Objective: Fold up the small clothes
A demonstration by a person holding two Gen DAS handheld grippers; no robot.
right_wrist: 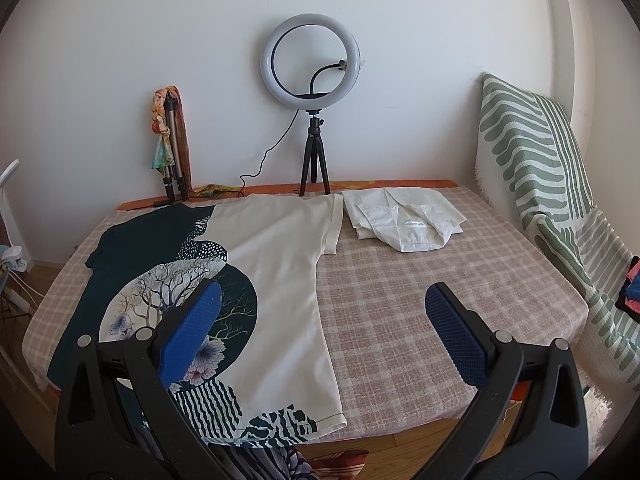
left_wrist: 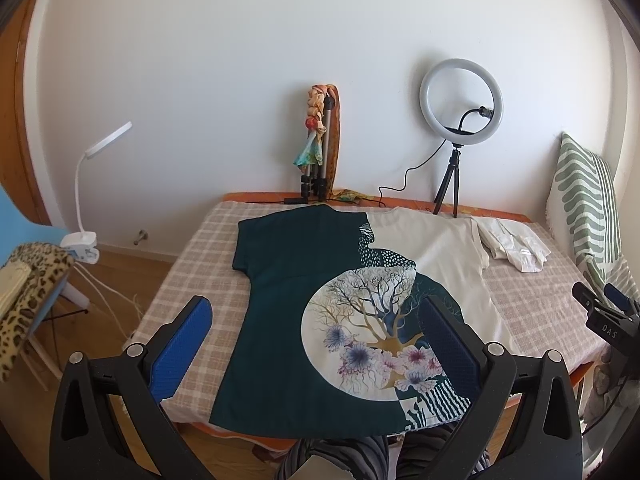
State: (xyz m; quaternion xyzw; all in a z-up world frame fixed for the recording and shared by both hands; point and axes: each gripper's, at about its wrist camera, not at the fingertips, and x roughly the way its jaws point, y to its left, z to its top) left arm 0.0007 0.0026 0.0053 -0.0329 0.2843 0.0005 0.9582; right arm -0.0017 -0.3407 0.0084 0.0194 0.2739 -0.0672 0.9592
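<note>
flat printed t-shirt [left_wrist: 288, 304], checked cloth [right_wrist: 400, 320]

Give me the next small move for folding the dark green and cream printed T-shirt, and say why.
Probably lower both open grippers, left gripper and right gripper, onto the near hem of the dark green and cream printed T-shirt. It lies flat and unfolded on the checked tablecloth, neither gripper holds anything, and the folded white shirt already sits aside.

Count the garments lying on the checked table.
2. A teal and cream printed top lies spread flat on the left side. A folded white shirt sits at the far right, beside its sleeve. Nothing shows beneath them.
</note>
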